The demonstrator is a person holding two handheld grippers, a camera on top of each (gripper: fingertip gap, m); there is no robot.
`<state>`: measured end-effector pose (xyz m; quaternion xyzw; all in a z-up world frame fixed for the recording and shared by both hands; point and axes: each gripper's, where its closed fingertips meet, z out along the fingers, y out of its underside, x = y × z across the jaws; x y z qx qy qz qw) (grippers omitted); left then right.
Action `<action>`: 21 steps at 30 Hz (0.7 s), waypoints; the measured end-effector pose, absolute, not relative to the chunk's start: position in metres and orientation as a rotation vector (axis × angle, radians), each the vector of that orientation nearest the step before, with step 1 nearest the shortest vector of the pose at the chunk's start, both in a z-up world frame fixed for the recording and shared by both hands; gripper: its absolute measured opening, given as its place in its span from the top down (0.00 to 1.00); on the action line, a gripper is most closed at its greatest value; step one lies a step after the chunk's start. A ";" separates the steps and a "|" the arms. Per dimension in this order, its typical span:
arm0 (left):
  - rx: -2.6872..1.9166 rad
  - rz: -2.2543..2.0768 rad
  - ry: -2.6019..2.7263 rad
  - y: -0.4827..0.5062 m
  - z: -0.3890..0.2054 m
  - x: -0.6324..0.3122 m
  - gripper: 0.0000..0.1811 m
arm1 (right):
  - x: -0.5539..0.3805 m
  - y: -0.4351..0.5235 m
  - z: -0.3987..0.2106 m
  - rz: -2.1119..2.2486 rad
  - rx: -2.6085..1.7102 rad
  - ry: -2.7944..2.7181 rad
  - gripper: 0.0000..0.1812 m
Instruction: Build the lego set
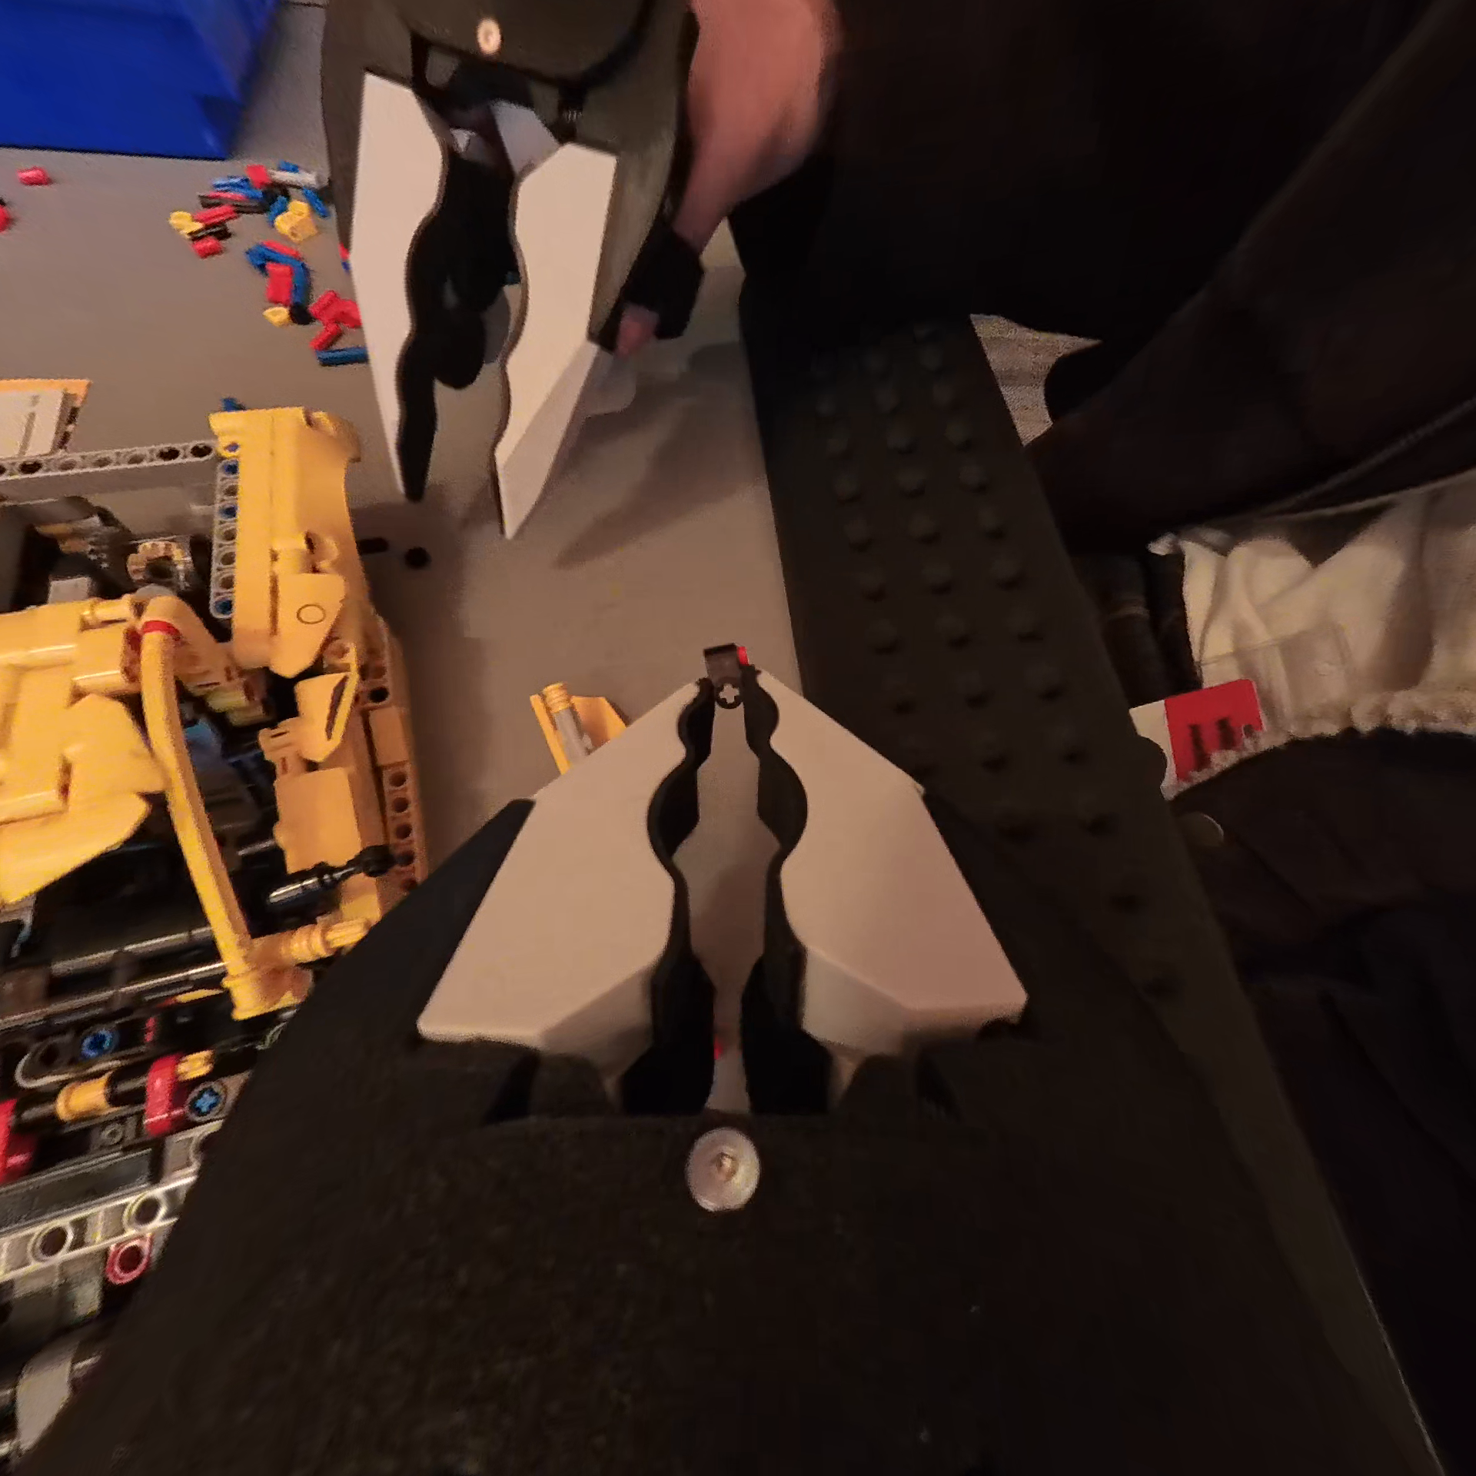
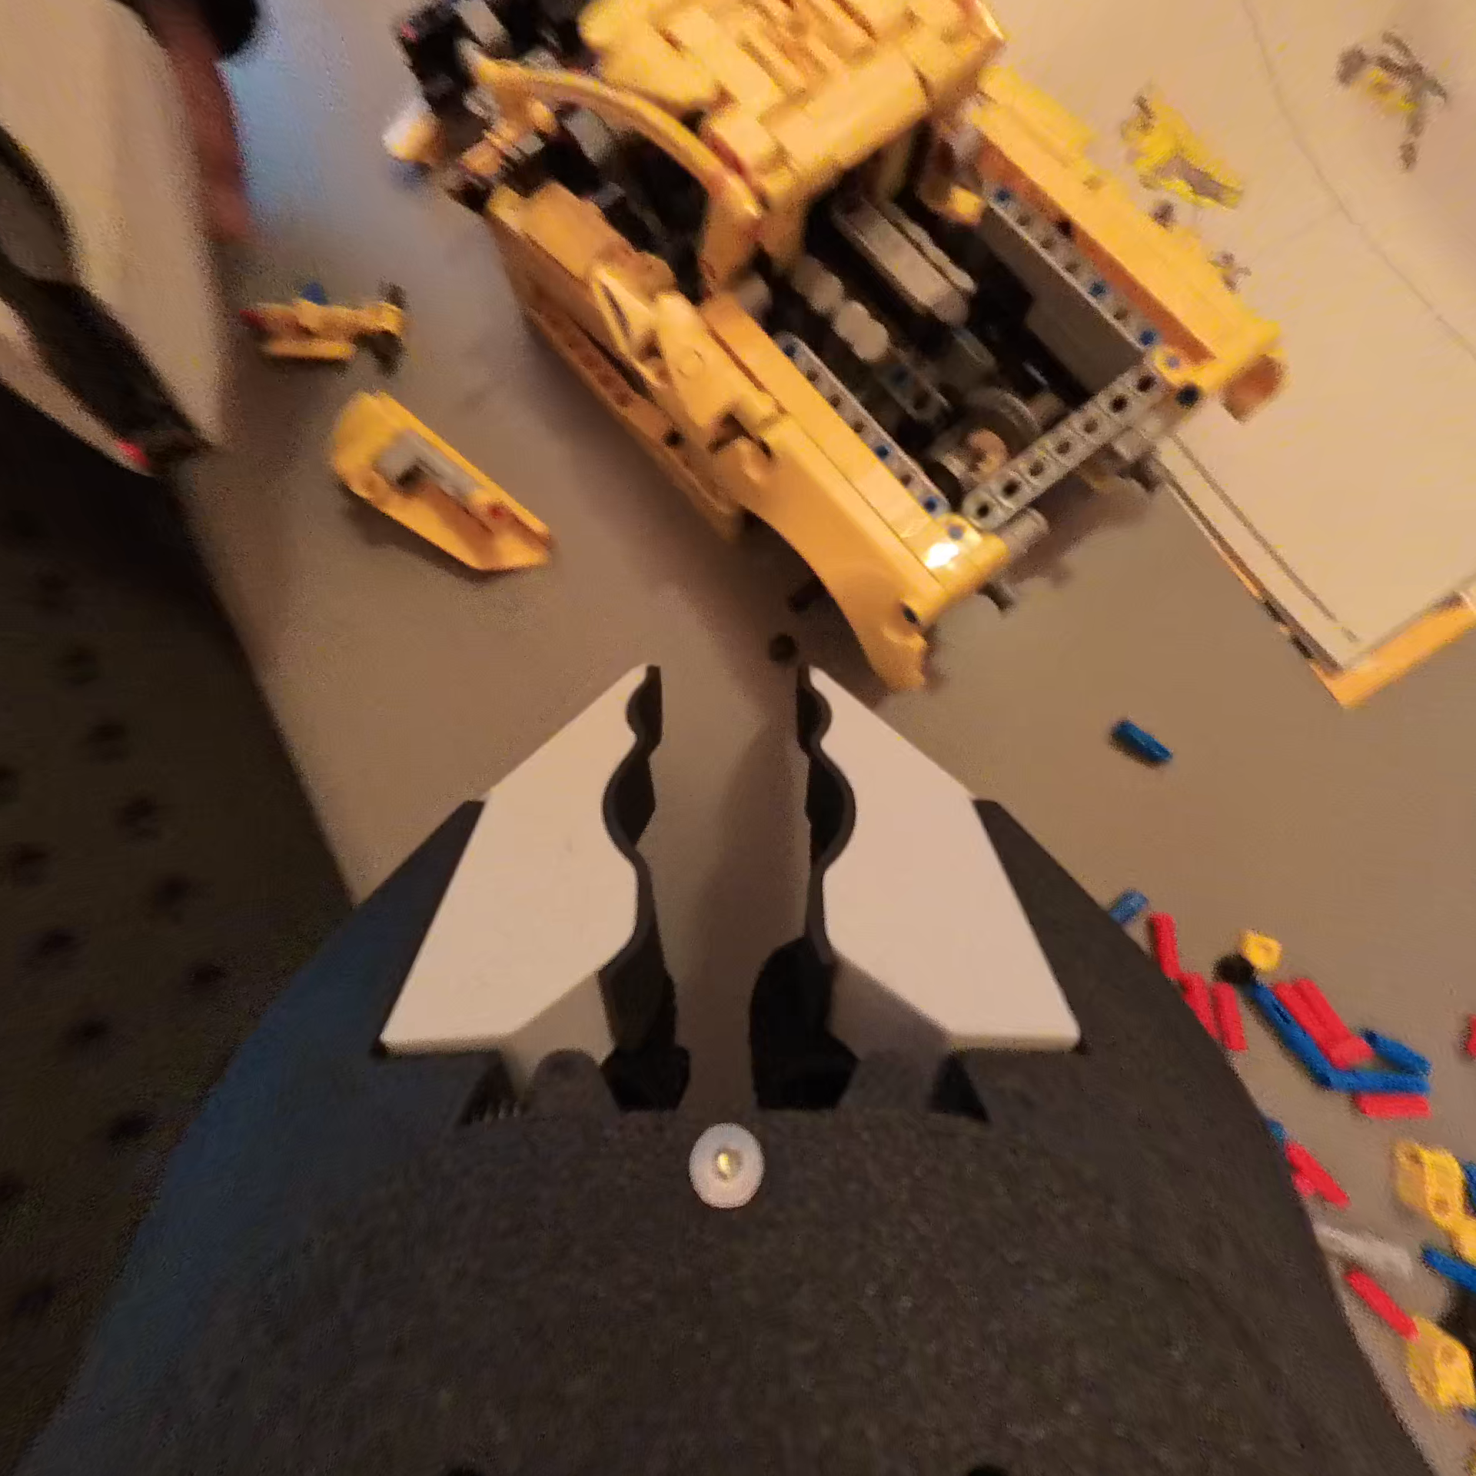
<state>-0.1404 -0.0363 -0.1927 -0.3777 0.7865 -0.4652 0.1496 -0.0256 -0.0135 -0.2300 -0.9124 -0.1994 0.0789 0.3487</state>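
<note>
My left gripper (image 1: 727, 688) is shut on a small black connector with a red pin (image 1: 725, 660), held above the grey table near its black studded edge. It also shows at the left edge of the right wrist view (image 2: 148, 451). My right gripper (image 2: 728, 679) is open and empty, above the table just short of the big yellow Lego model (image 2: 839, 279). In the left wrist view the right gripper (image 1: 459, 503) hangs beyond mine, beside the model (image 1: 240, 679). A yellow panel piece (image 2: 435, 487) lies between the grippers and also shows in the left wrist view (image 1: 577, 719).
A small yellow subassembly (image 2: 327, 323) lies past the panel. Loose red, blue and yellow pieces (image 2: 1318, 1038) are scattered to the right. Two black pins (image 2: 783, 645) and a blue pin (image 2: 1140, 741) lie near the model. An instruction booklet (image 2: 1358, 479) lies beside it. A blue bin (image 1: 120, 72) stands at the far left. About 8 cm separates my left fingertips from the small yellow subassembly (image 2: 327, 323).
</note>
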 end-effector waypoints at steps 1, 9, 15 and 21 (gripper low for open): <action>-1.078 -1.337 2.262 -0.038 -0.192 -0.141 0.96 | -0.019 -0.013 -0.233 0.182 -2.353 -0.493 0.82; -1.080 -1.347 2.282 -0.043 -0.196 -0.142 0.96 | -0.020 0.004 -0.246 0.128 -2.331 -0.498 0.90; -1.268 -1.360 2.115 -0.025 -0.193 -0.122 0.96 | -0.027 -0.001 -0.237 0.042 -2.283 -0.562 0.97; -1.482 -1.651 1.763 0.002 -0.158 -0.106 0.96 | -0.089 0.001 -0.147 0.094 -1.792 -0.592 0.97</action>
